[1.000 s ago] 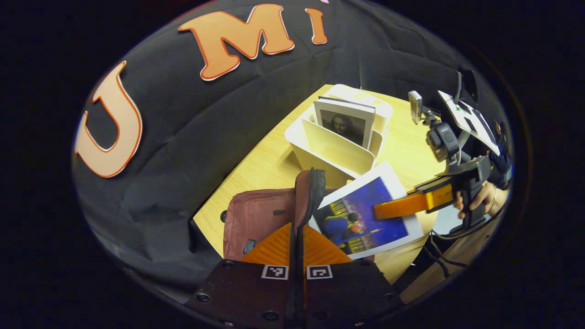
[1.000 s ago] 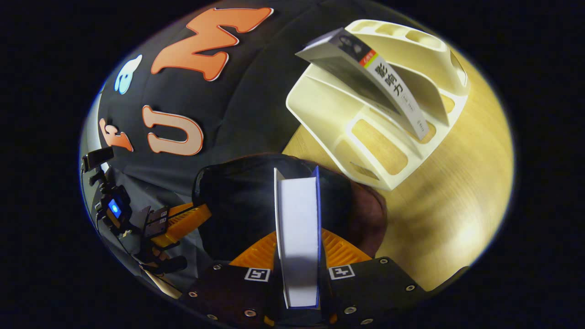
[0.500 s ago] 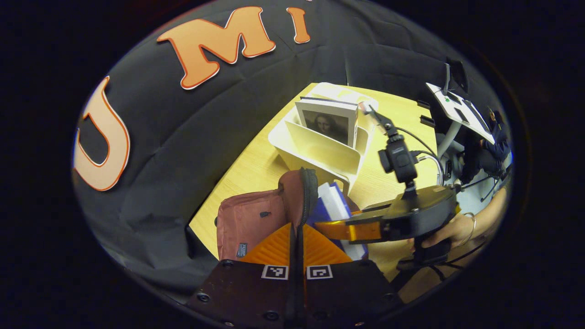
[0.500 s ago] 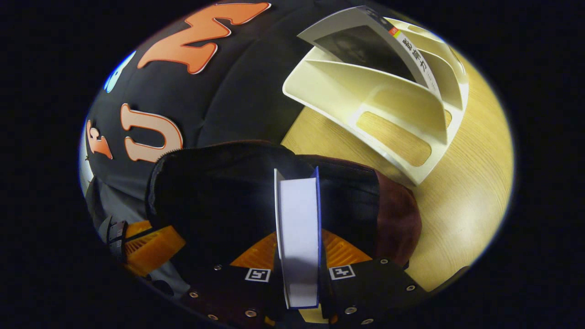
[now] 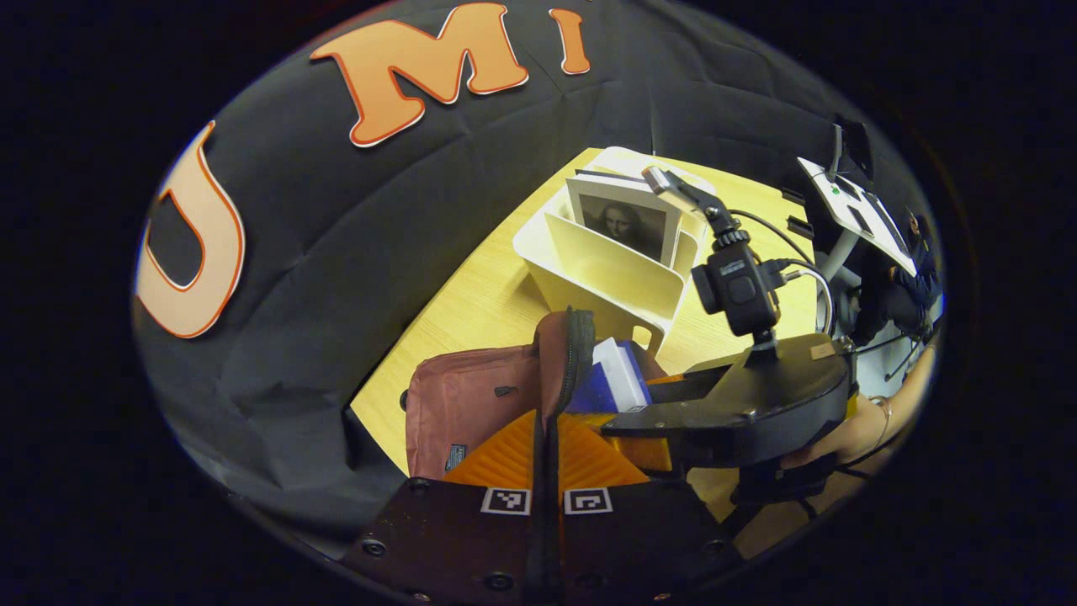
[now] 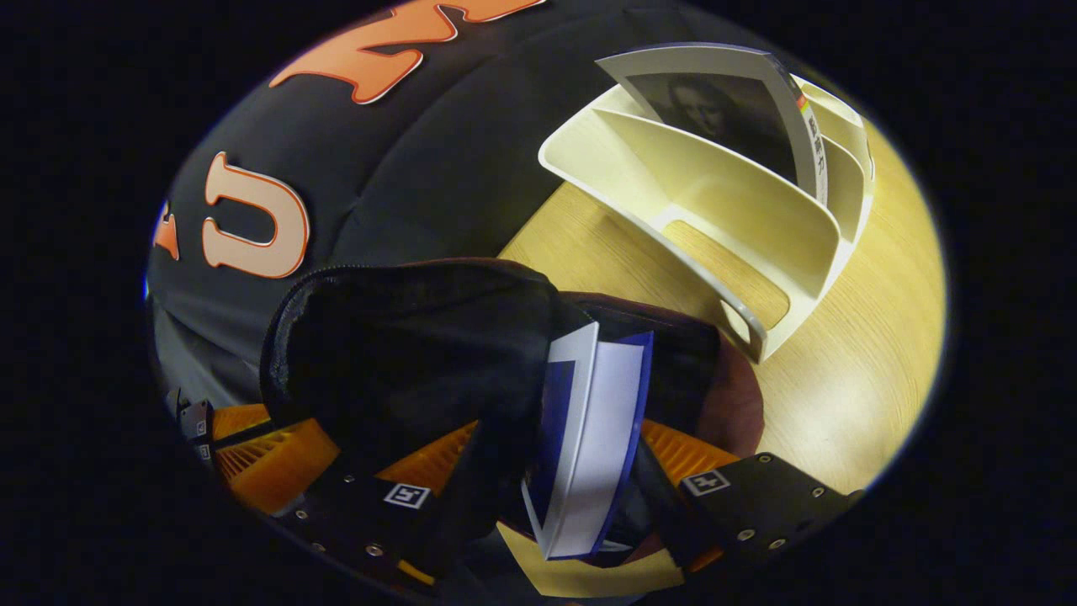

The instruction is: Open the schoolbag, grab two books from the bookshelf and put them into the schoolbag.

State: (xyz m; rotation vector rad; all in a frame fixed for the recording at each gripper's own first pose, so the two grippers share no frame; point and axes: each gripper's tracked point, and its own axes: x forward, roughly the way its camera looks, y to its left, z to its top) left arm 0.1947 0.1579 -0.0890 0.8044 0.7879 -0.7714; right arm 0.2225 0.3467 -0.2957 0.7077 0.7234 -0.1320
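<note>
**Inspector:** Your left gripper (image 5: 547,438) has its ribbed orange fingers pressed together on the zip-edged flap (image 5: 570,358) of the schoolbag (image 5: 471,400), holding that flap upright. The bag is dull red woven fabric and lies on the pale wood-grain table (image 5: 480,295).

**Assistant:** And your right gripper (image 6: 555,459)?

**Inspector:** In the right gripper view its fingers stand spread, one either side of the blue-covered book (image 6: 589,446). The book tilts between them, white page edge toward the camera, its far end inside the bag's dark mouth (image 6: 404,337). Whether either finger touches the cover, I cannot tell.

**Assistant:** The second book?

**Inspector:** It stands in the bookshelf (image 6: 740,210), a cream, smooth plastic rack with curved dividers, just behind the bag. The portrait-covered book (image 5: 627,223) leans in a rear slot. Your hand (image 5: 850,433) grips the right gripper's handle.
</note>
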